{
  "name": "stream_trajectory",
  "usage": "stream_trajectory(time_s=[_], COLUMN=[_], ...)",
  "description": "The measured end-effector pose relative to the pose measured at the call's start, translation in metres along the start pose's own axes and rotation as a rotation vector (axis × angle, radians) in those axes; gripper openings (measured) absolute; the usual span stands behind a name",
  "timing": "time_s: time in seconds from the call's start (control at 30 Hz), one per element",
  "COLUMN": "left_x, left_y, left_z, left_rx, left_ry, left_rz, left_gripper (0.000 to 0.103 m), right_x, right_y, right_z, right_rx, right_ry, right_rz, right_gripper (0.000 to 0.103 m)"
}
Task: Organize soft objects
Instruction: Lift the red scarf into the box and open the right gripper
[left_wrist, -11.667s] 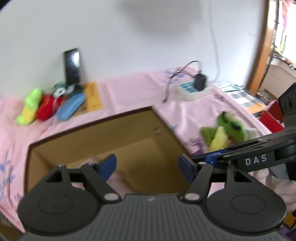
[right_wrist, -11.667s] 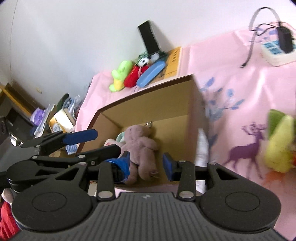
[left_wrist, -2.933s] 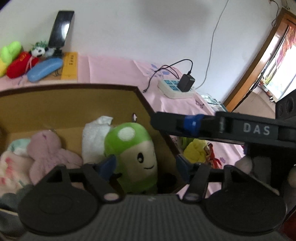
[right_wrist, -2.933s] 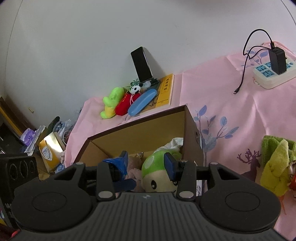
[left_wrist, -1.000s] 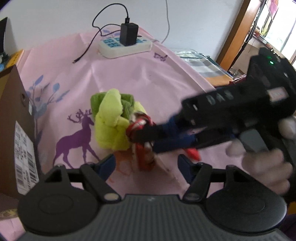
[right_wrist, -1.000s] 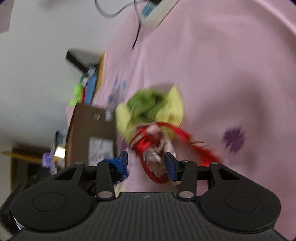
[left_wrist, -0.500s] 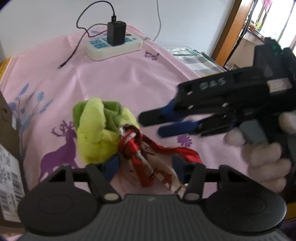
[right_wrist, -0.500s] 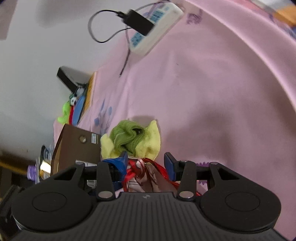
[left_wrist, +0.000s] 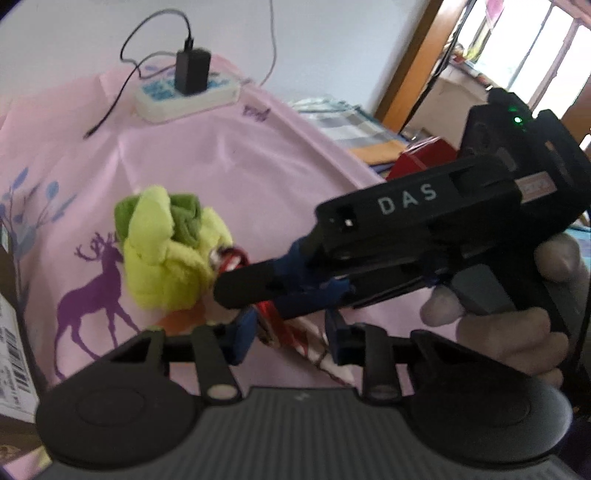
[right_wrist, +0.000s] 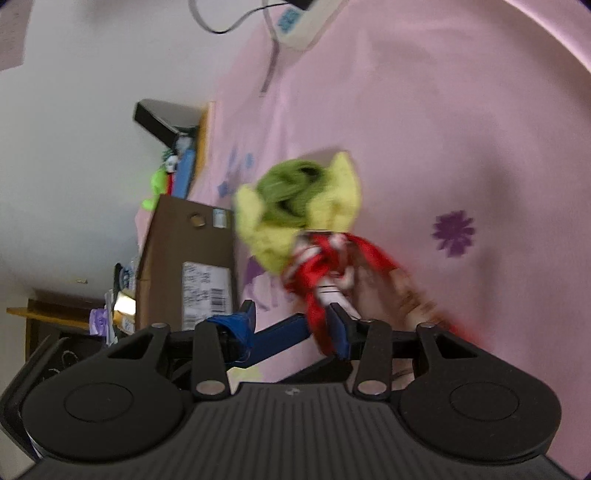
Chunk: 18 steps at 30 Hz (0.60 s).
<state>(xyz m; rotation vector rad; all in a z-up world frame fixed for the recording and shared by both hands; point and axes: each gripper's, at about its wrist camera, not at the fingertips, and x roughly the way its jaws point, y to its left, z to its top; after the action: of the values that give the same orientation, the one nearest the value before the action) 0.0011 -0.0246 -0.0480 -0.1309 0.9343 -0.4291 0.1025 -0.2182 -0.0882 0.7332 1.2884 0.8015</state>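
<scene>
A yellow-green plush toy (left_wrist: 162, 254) with a dark green top lies on the pink cloth, and shows in the right wrist view (right_wrist: 295, 214) too. A red and white knotted cloth (right_wrist: 325, 266) lies against it, also seen in the left wrist view (left_wrist: 288, 332). My left gripper (left_wrist: 288, 334) is open, its jaws on either side of the red cloth. My right gripper (right_wrist: 295, 325) is open right at the red cloth; in the left wrist view its fingers (left_wrist: 251, 284) reach in from the right over the cloth. The cardboard box (right_wrist: 192, 258) stands to the left.
A white power strip (left_wrist: 184, 99) with a black charger and cable lies at the back of the pink cloth (left_wrist: 221, 155). A phone (right_wrist: 159, 118), small plush toys (right_wrist: 159, 184) and a blue case stand by the wall. Red and striped items (left_wrist: 417, 158) lie past the right edge.
Both grippers have closed in on the red cloth. The right gripper has dropped lower and now crosses just above the left gripper's jaws. The left jaws have narrowed somewhat.
</scene>
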Motion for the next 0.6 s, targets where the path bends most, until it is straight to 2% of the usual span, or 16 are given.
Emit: stream_trajectory(time_s=[0.17,0.3,0.47,0.6], left_x=[-0.032,-0.076,-0.135,-0.187], left_y=[0.01,0.028,0.054,0.072], left_z=[0.001,0.001,0.0,-0.001], left_rx=[0.007,-0.016,-0.025,-0.007], left_ry=[-0.065,-0.153,-0.273,-0.385], left_rz=[0.003,-0.004,0.011,0.059], left_gripper=[0.029,0.029,0.029,0.029], right_x=[0.007,0.016,0.03,0.045], right_y=[0.039,0.079,0.132,0.182], right_z=[-0.009,-0.019,-0.027,-0.029], right_rx=[-0.102,-0.205,-0.298,-0.401], right_ry=[-0.035,-0.075,-0.122,-0.145], right_rz=[0.003,0.012,0.066,0.129], right_gripper=[0.022,0.015,0.009,0.008])
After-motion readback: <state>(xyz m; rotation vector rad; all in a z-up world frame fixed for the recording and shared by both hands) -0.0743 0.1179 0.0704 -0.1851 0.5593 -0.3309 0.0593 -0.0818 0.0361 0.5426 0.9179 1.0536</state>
